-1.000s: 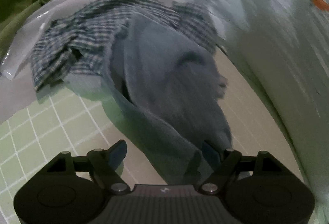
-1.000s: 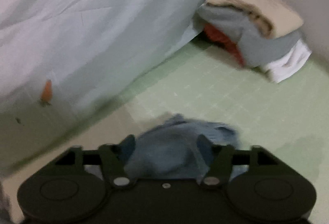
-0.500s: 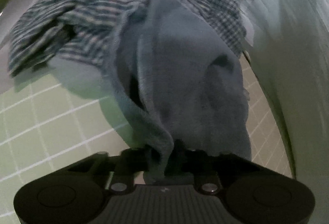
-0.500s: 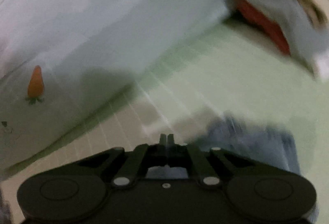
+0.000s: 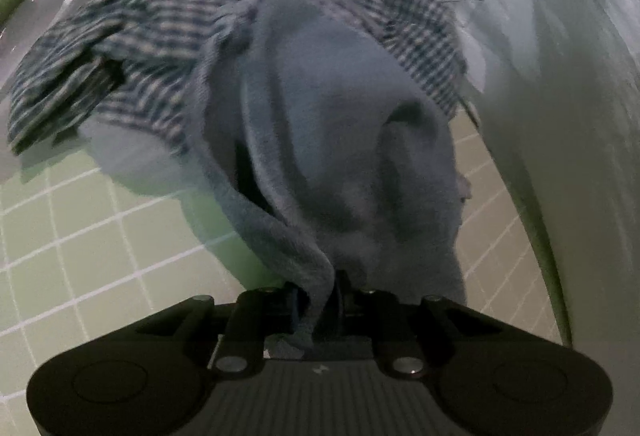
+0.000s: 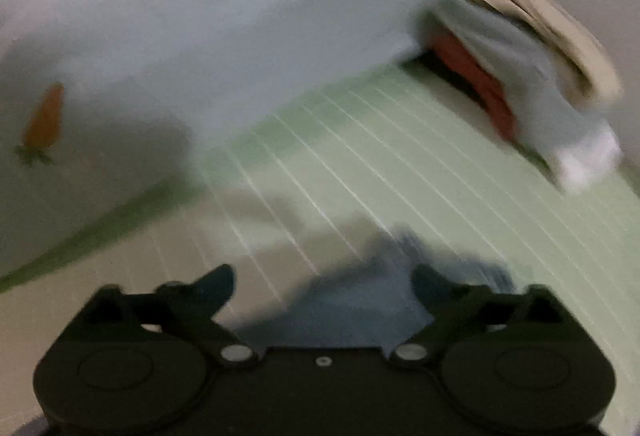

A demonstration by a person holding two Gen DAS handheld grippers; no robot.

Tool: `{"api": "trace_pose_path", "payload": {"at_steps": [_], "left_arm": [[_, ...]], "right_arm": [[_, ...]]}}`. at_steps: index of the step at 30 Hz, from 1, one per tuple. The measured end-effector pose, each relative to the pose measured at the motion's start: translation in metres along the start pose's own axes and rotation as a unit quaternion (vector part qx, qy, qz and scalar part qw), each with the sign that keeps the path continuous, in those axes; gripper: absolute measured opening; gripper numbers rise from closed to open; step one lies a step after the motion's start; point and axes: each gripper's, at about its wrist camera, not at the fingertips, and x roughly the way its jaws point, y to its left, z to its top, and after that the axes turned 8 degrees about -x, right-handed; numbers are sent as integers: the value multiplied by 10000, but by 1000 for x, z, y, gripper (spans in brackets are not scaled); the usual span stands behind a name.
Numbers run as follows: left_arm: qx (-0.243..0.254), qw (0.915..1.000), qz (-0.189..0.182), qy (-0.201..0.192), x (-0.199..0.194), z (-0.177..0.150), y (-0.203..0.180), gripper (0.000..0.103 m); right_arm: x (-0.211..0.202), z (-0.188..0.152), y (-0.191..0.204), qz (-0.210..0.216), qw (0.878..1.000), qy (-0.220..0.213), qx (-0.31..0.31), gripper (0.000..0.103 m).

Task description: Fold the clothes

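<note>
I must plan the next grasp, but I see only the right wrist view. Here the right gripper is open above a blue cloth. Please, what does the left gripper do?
Observer: The left gripper is shut on an edge of the blue towel; its jaws have just eased a little wider, with the cloth between them.
Operator: Does the towel lie alone?
Observer: No. Its far end lies over a checked shirt.
Operator: What is under them?
Observer: The green grid mat; the shirt's far part lies on clear plastic.
</note>
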Motion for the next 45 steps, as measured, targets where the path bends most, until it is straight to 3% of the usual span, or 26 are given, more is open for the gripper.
{"api": "trace_pose_path", "payload": {"at_steps": [1,4,8,9,10,11,12,13,14,15,17,21,24,25,27,29,33,36,37,38,39,41,45], "left_arm": [[13,10000,6,63,1,1,2,29],[53,9997,-14,228,4,3,8,35],[-16,9993,-199,300,9,6,11,32],[5,9993,-242,293,10,5,10,31],[25,9992,-284,287,11,4,8,21],[46,9991,-326,281,13,4,6,20],[68,9989,-376,260,13,3,4,16],[90,9988,-437,219,14,2,1,15],[140,9985,-495,180,15,2,-5,15],[229,9981,-548,142,18,2,-15,14],[409,9970,-654,65,22,3,-34,13],[663,9928,-989,-112,20,-1,-77,12],[1011,9874,-1178,-319,4,-9,-98,12],[1049,9871,-1166,-328,1,-12,-97,12],[1127,9865,-1141,-345,-5,-18,-94,12],[1074,9877,-1097,-313,-9,-20,-84,12],[843,9910,-1013,-216,-11,-14,-57,12],[797,9920,-959,-195,-11,-11,-47,12],[767,9923,-953,-185,-9,-9,-45,12],[727,9926,-954,-174,-8,-9,-44,12],[697,9928,-963,-167,-9,-10,-43,12],[691,9925,-996,-181,-11,-9,-45,12],[804,9890,-1180,-387,-31,-8,-55,12]], "right_arm": [[-4,-10,-5,-55,9998,121,162,101],[-2,-27,-21,337,9953,511,753,101],[-1,-28,-22,536,9924,416,1032,97],[1,-25,-21,560,9925,387,1018,89],[3,-22,-19,580,9926,368,1001,80],[8,-16,-18,540,9930,442,952,53],[13,-11,-18,503,9933,510,910,32],[15,-5,-18,500,9930,496,950,25],[17,2,-19,581,9925,405,1001,7],[20,10,-21,662,9918,310,1045,0],[19,33,-16,716,9932,-98,911,0],[13,90,9,371,9923,-1181,82,0],[8,107,11,827,9927,-874,86,4],[5,98,10,811,9940,-725,120,12],[-2,79,9,778,9959,-422,199,53],[-3,50,2,730,9957,15,566,64],[4,3,-13,935,9819,881,1395,73],[10,-2,-11,937,9829,873,1322,77],[15,0,-9,953,9834,878,1266,76],[19,3,-8,963,9840,882,1213,63],[26,8,-9,889,9851,874,1187,27],[33,15,-8,827,9871,817,1100,1],[27,33,-18,1117,9851,369,1251,0]]}}
